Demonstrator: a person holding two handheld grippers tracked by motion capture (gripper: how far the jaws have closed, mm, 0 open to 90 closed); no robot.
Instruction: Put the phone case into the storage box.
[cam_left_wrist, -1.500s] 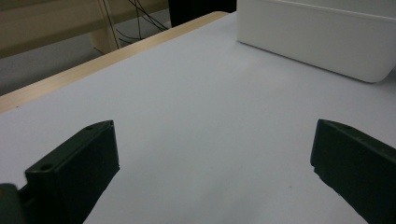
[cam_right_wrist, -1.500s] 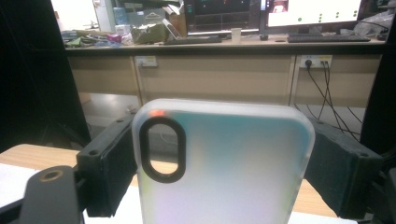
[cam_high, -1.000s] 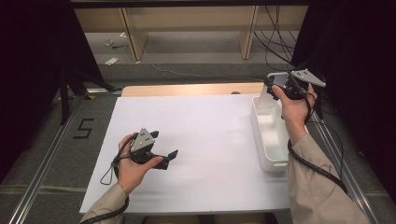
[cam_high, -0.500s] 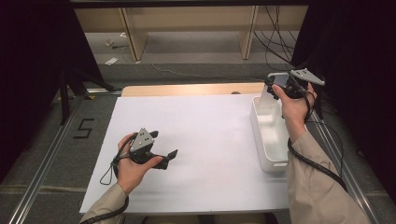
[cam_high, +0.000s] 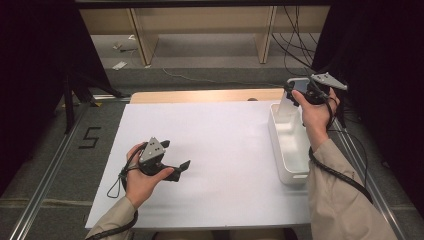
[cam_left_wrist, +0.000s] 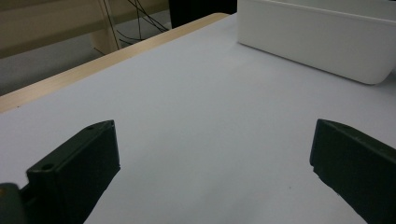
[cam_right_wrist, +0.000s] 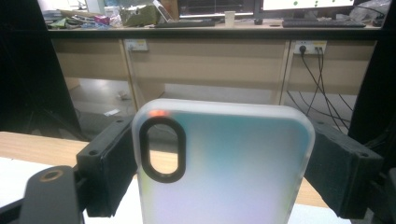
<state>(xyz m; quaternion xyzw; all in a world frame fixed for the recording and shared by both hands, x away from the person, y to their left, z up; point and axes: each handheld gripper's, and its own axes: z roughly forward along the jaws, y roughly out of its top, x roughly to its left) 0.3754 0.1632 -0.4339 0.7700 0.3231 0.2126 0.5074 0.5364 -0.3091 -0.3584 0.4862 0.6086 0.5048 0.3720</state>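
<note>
My right gripper (cam_high: 296, 91) is shut on a translucent white phone case (cam_high: 290, 100), held upright above the far end of the white bin (cam_high: 278, 145). In the right gripper view the phone case (cam_right_wrist: 233, 172) stands between the two black jaws, which press on its sides; its oval camera cutout is at the upper left. My left gripper (cam_high: 176, 154) rests low on the white tabletop (cam_high: 225, 145) at the left. Its jaws stand wide apart with nothing between them, as the left gripper view (cam_left_wrist: 212, 154) also shows.
The white bin (cam_left_wrist: 317, 42) sits along the table's right edge. A bare wooden strip (cam_high: 200, 96) runs along the far edge. Beyond it are wooden desk legs and cables on the floor. Metal rails (cam_high: 45, 180) flank the table.
</note>
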